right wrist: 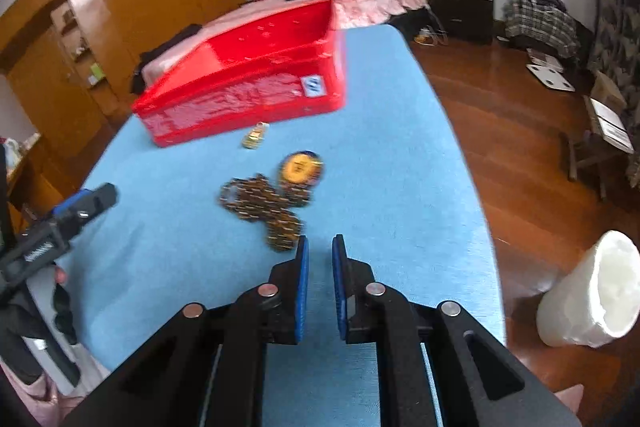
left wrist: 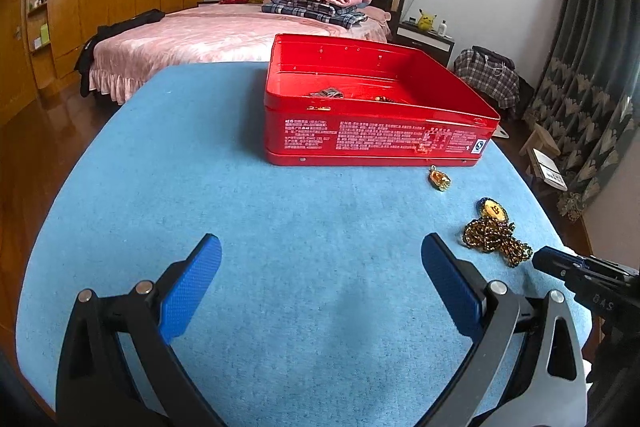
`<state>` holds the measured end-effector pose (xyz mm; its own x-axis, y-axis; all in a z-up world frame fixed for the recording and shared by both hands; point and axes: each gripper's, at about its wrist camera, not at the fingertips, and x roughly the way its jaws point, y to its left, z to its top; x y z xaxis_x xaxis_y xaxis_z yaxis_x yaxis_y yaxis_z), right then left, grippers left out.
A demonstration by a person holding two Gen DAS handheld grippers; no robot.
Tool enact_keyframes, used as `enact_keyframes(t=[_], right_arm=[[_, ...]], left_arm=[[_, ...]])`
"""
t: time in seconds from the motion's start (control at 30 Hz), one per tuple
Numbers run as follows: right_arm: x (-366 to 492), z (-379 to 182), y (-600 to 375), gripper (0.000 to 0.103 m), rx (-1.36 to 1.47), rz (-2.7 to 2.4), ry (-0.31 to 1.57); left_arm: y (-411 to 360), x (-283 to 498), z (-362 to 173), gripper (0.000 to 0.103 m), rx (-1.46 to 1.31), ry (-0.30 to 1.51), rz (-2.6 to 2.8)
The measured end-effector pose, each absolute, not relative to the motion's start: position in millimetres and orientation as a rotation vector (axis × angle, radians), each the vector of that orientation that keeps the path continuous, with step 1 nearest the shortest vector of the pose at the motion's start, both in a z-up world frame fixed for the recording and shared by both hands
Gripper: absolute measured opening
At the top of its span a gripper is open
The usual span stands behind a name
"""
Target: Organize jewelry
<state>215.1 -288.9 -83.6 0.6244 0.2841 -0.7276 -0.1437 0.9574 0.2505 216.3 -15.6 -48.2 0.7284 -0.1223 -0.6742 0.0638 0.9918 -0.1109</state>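
Note:
An open red tin box [left wrist: 376, 131] stands on the blue table, with some jewelry pieces [left wrist: 328, 93] inside; it also shows in the right wrist view [right wrist: 248, 95]. A small gold pendant [left wrist: 439, 179] [right wrist: 255, 137] lies in front of it. A gold bead necklace [left wrist: 494, 239] [right wrist: 264, 207] with a round yellow medallion [left wrist: 493, 209] [right wrist: 300, 167] lies to the right. My left gripper [left wrist: 320, 247] is open and empty over bare cloth. My right gripper [right wrist: 320, 243] is nearly closed with a narrow gap, empty, just behind the necklace's near end; its tip shows in the left wrist view [left wrist: 540, 255].
The blue table [left wrist: 280, 211] ends close on the right, above a wooden floor [right wrist: 520, 155]. A white bin [right wrist: 592, 291] stands on the floor. A bed [left wrist: 224, 35] with folded clothes is behind the table.

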Motion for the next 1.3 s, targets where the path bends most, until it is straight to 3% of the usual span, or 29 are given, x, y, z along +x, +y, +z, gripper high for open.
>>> enact_keyframes(t=[0.33,0.73,0.87,0.9,0.97,1.3], right_arm=[[217.1,-87.4,-250.2,0.012,0.154,0.342,0.886],[240.7,-91.6,-283.1,0.014,0.209,0.213,0.869],[234.8,-87.9,-280.0,0.028,0.226,0.216,0.862],[230.9,-85.3,-278.4,0.044,0.235,0.216,0.852],[227.5,-82.5,-274.0,0.06,0.252,0.208,0.842],[251.4,-89.7,-261.8,0.06,0.235,0.187,0.842]], left_arm=[[-11.1,216.1,-49.5,0.097,-0.092,0.75,-0.096],[-9.1,216.7,-53.3,0.097,-0.095,0.76,-0.099],[-10.3,217.2,-53.4,0.097,-0.091,0.76,-0.1],[-10.5,217.3,-53.4,0.097,-0.093,0.76,-0.1],[-10.3,217.9,-54.0,0.097,-0.094,0.762,-0.1],[-8.9,217.4,-53.4,0.097,-0.099,0.758,-0.097]])
